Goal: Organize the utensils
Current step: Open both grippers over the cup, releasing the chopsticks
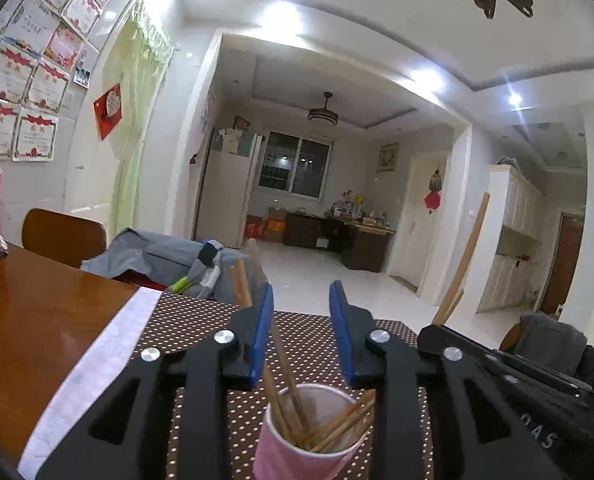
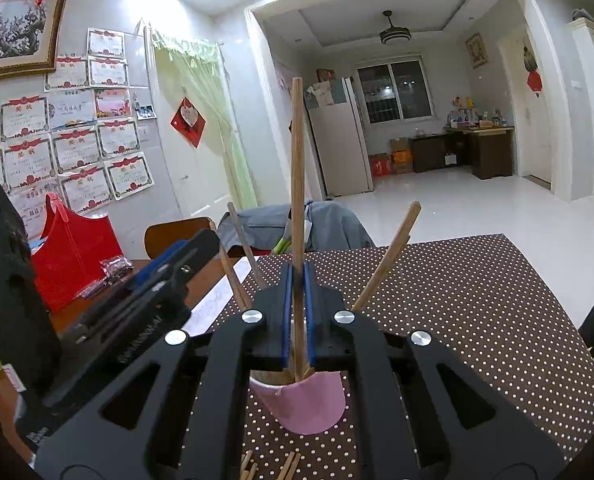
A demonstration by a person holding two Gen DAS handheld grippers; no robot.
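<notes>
The worktop [image 2: 477,300] has the pink cup [image 2: 313,404] under both tools. Right hand-held gripper [image 2: 298,312] is pinching one chopstick [image 2: 297,184] upright over it; I'd lower straight in. Left hand-held gripper [image 1: 302,332] is part open, gripping nothing.

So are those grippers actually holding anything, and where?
The right gripper pinches one chopstick near its lower end, above the pink cup. The left gripper is open, holding nothing.

Pink cup's [image 1: 297,452] base cut off; wall certificates' [image 2: 73,148] text illegible.
</notes>
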